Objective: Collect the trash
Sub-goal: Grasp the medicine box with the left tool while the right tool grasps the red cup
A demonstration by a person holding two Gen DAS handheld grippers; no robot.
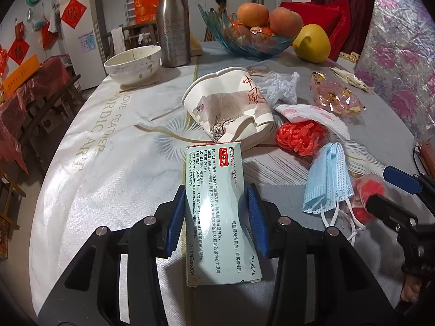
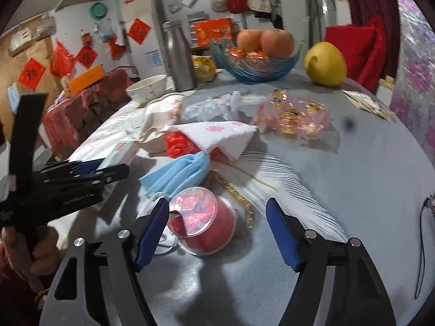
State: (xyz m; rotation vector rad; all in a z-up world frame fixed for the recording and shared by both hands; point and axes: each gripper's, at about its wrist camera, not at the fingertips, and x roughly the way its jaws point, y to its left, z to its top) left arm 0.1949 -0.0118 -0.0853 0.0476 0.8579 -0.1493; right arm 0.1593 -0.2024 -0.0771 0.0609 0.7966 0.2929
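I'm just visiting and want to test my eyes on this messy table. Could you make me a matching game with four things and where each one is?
Things:
1. medicine box
2. red jar
3. apples
4. paper cup

Places:
A. in the blue glass bowl
B. lying crushed on its side mid-table
C. between the open right tool's fingers
D. clamped in the left tool

Pairs: 1-D, 2-C, 3-A, 4-B
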